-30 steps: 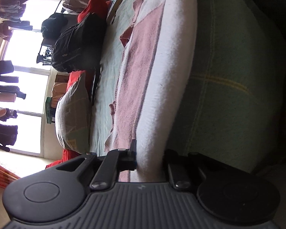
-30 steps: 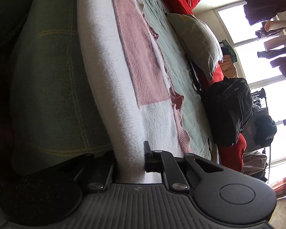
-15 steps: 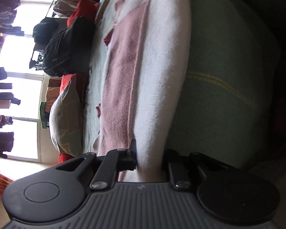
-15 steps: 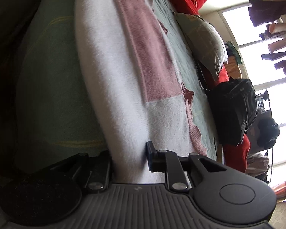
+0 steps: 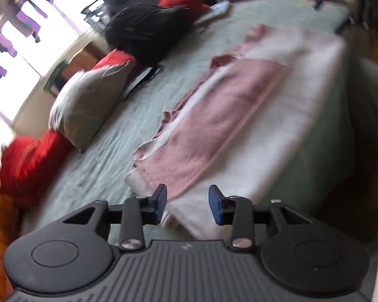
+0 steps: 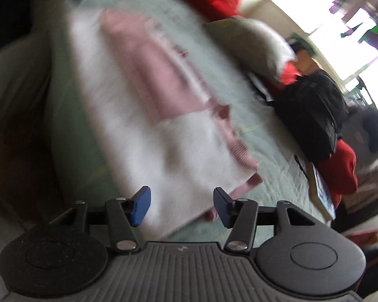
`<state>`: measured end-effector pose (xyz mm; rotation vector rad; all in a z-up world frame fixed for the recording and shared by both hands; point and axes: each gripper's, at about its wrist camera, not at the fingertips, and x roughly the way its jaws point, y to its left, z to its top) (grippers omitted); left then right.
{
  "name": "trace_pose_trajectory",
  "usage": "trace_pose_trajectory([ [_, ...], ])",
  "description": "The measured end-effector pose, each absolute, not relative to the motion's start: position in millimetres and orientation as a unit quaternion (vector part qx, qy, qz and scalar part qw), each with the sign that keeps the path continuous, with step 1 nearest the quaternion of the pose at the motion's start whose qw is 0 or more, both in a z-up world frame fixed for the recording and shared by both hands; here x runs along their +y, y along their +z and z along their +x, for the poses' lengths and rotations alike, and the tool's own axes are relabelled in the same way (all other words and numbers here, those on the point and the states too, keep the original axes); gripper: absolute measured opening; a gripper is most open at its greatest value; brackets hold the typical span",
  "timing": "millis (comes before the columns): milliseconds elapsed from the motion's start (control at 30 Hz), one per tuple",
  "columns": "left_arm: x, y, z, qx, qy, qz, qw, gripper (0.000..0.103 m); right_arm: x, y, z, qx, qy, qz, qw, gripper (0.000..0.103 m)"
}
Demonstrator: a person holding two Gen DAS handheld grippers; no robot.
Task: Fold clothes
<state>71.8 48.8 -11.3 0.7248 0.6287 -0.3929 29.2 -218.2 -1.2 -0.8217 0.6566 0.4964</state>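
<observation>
Your left gripper (image 5: pixel 187 205) has its jaws spread apart, the blue pads (image 5: pixel 215 207) facing each other with nothing between them. It hangs just above the near end of the garment (image 5: pixel 229 125), a fuzzy knit in white with a big dusty-pink rectangular panel. The garment lies folded into a long band along the edge of the bed (image 5: pixel 108 151), and its ribbed pink hem shows in wavy ruffles along the inner side. The bedcover is a pale green, slightly wrinkled cloth with thin yellowish lines.

Your right gripper (image 6: pixel 180 205) is spread open too, its blue pads (image 6: pixel 139 206) clear of the fabric, above the other end of the same garment (image 6: pixel 128 105). This view is heavily blurred, so the knit reads only as soft white and pink blocks with a pink ribbed cuff or hem near the corner.

Further in on the bed sit a plump grey-green pillow (image 5: pixel 88 105), a red cushion (image 5: pixel 30 161) beside it, and a black, bulky backpack (image 5: pixel 148 30). The right view shows the same backpack (image 6: pixel 312 115) and pillow (image 6: pixel 252 45). Bright windows (image 5: pixel 20 58) glare behind them.
</observation>
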Motion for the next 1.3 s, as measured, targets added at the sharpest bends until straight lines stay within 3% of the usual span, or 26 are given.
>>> trace_pose_trajectory([
  [67, 47.6, -23.3, 81.0, 0.324, -0.208, 0.309, 0.870, 0.038, -214.9, -4.0, 41.0, 0.312, 0.236, -0.338, 0.856, 0.067],
  [267, 63.4, -62.5, 73.6, 0.375, -0.203, 0.270, 0.864, 0.040, -207.2, -56.5, 53.3, 0.377, 0.245, -0.281, 0.848, 0.067],
  [367, 78.6, -50.8, 72.6, 0.386, -0.191, 0.230, 0.873, 0.042, -221.2, -61.2, 53.9, 0.390, 0.247, -0.260, 0.848, 0.067],
  [433, 82.1, -35.0, 78.6, 0.371, -0.175, 0.216, 0.886, 0.057, -230.5, -50.5, 60.5, 0.382, 0.243, -0.228, 0.862, 0.068],
  [533, 78.5, -11.5, 97.3, 0.345, -0.173, 0.180, 0.905, 0.069, -241.2, -28.0, 84.2, 0.356, 0.229, -0.156, 0.892, 0.078],
  [600, 68.3, -1.4, 115.7, 0.334, -0.198, 0.153, 0.909, 0.071, -245.4, -20.4, 105.8, 0.347, 0.227, -0.091, 0.905, 0.084],
  [800, 12.6, -14.2, 158.3, 0.330, -0.281, 0.122, 0.893, 0.072, -231.6, -36.0, 160.5, 0.358, 0.253, 0.033, 0.898, 0.084],
  [1000, 8.3, -68.8, 195.1, 0.376, -0.263, 0.073, 0.885, 0.077, -222.6, -65.1, 173.8, 0.359, 0.202, 0.010, 0.911, 0.090],
  [1100, 22.2, -69.9, 211.9, 0.376, -0.258, 0.017, 0.890, 0.076, -220.0, -68.5, 172.9, 0.350, 0.194, 0.019, 0.916, 0.092],
  [1300, 15.4, -78.0, 245.2, 0.386, -0.224, 0.020, 0.895, 0.079, -209.8, -70.9, 169.3, 0.340, 0.167, 0.019, 0.925, 0.103],
])
